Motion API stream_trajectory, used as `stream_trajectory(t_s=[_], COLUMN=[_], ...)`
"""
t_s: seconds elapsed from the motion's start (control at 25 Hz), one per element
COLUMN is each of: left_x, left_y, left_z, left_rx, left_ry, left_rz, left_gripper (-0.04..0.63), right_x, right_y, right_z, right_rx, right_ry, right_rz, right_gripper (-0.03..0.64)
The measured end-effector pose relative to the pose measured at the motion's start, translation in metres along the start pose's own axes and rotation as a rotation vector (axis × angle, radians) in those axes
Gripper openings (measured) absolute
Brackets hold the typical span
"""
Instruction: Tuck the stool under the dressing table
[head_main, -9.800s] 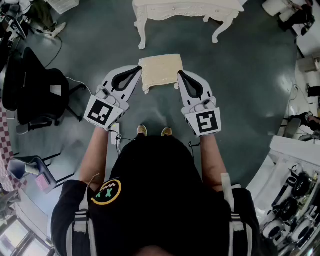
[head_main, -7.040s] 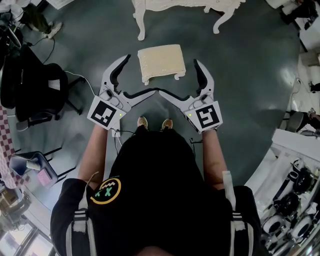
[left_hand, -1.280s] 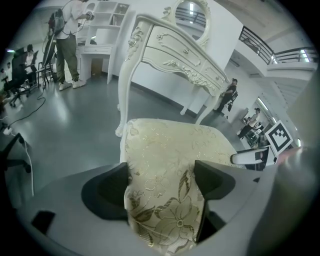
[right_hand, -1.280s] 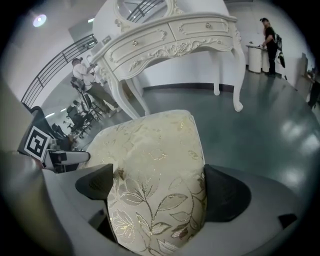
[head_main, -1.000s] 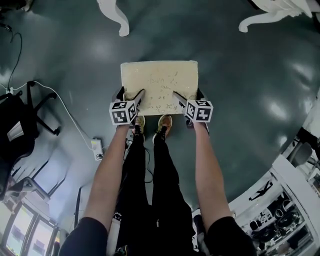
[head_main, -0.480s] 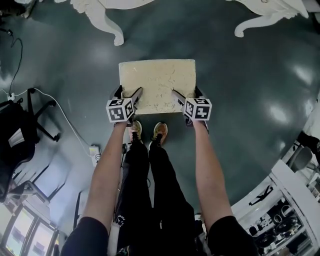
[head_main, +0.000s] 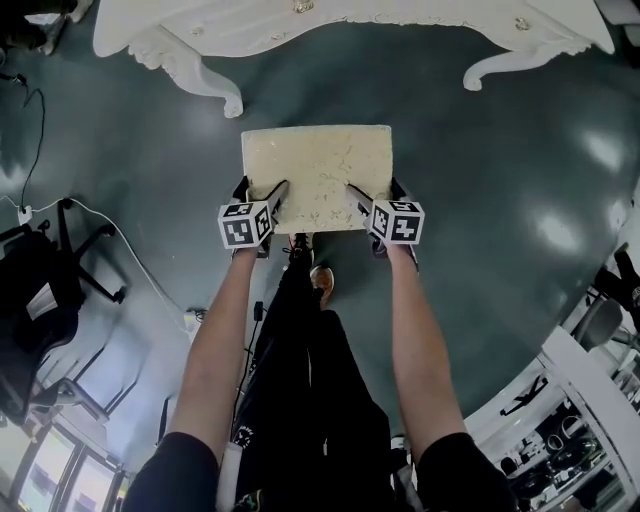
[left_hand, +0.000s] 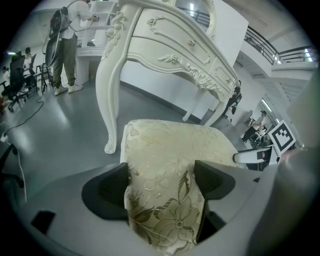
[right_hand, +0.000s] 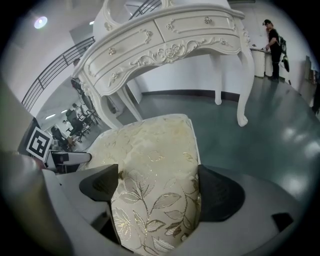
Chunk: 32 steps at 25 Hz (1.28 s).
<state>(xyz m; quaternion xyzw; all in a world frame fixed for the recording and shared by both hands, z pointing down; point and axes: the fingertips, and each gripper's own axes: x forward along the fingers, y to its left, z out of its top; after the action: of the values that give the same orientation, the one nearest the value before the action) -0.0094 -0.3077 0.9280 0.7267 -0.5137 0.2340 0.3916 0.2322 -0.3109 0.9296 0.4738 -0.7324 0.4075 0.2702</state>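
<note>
The stool (head_main: 318, 175) at the centre of the head view had a cream cushion woven with a pale gold pattern of leaves and flowers. The dressing table (head_main: 350, 25) along the top edge was white, with carved scrollwork in the same white. The floor (head_main: 480, 200) was a glossy dark grey-green with pale patches of reflected light. The left gripper (head_main: 262, 190) and the right gripper (head_main: 375, 190) had light grey bodies, and their fingers (left_hand: 107, 192) were black on the inner faces. Their marker cubes (head_main: 245, 223) bore black-and-white square patterns. The person's trousers (head_main: 300, 380) were black and one shoe (head_main: 322, 283) was tan. The office chair (head_main: 35, 285) at the left edge was black.
</note>
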Motion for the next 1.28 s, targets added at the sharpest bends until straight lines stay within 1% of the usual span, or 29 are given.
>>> stream_trajectory(t_s=[0.24,0.52,0.64,0.76,0.96,1.28], left_x=[0.021,0.052,0.065,0.077,0.098,0.127], left_y=[0.005,0.012,0.012,0.011,0.001,-0.019], left_z=[0.033,0.075,0.093,0.106,0.122,0.149], left_rx=[-0.001,0.022,0.025,0.015,-0.007,-0.046], left_ry=[0.000,-0.001,-0.018,-0.039,-0.036,-0.065], left_rz=[0.004,0.003,0.006,0.021,0.040,0.079], left_gripper=[0.426,0.426,0.426,0.426,0.426,0.426], right_x=[0.017,0.038,0.046,0.055,0.065,0.079], right_y=[-0.010,-0.022,-0.030,-0.039,-0.060,-0.095], right_z=[0.036,0.076,0.096,0.115,0.140,0.183], right_rx=[0.002,0.022,0.014,-0.005,-0.032,-0.081], right_ry=[0.004,-0.005,-0.020,-0.026,-0.012,-0.004], right_rz=[-0.010,-0.032,-0.035,-0.024,-0.005,0.033], right_gripper=[0.512,0.509,0.509,0.508,0.509,0.506])
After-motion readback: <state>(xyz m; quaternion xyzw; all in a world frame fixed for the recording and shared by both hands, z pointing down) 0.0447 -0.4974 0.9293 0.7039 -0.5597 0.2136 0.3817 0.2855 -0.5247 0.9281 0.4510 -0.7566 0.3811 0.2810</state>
